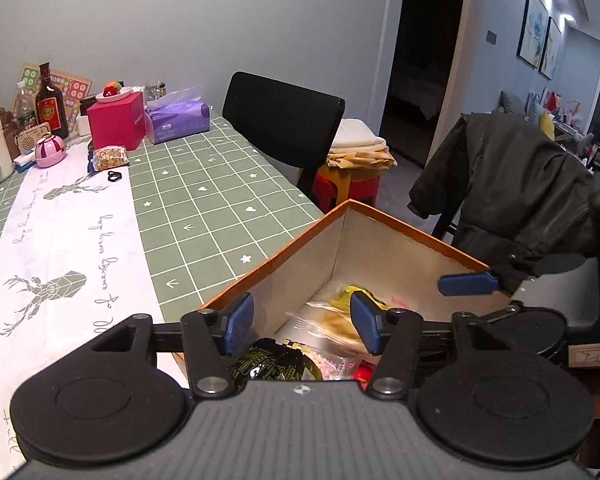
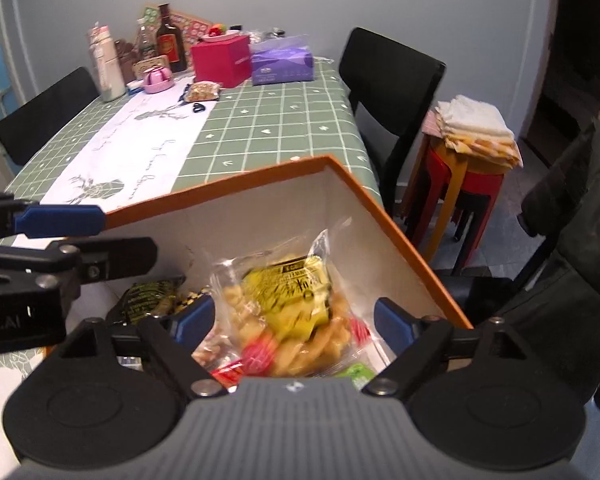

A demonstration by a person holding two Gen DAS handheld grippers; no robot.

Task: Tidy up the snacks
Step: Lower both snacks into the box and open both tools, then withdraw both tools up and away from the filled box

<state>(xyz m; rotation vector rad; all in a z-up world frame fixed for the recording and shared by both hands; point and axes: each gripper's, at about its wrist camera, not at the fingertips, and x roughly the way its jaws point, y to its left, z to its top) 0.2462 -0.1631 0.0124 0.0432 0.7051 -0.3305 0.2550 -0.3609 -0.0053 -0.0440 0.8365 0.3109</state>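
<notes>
An orange-rimmed cardboard box (image 1: pixel 404 226) (image 2: pixel 380 208) stands on the table's near end and holds several snack packs. A clear bag of yellow crackers with a yellow label (image 2: pixel 292 304) (image 1: pixel 340 320) lies on top, beside a dark green pack (image 2: pixel 148 296) (image 1: pixel 260 364). My left gripper (image 1: pixel 302 324) is open and empty over the box's left side. My right gripper (image 2: pixel 294 326) is open and empty just above the cracker bag. One more clear snack pack (image 1: pixel 110 158) (image 2: pixel 204 91) lies far up the table.
The table has a green checked cloth (image 1: pixel 220 200) with a white runner (image 1: pixel 68 240). At its far end stand a pink box (image 1: pixel 118 124), a purple tissue pack (image 1: pixel 178 118) and bottles (image 1: pixel 52 100). A black chair (image 1: pixel 284 120), stacked stools (image 2: pixel 468 192) and a jacket-draped chair (image 1: pixel 512 184) are to the right.
</notes>
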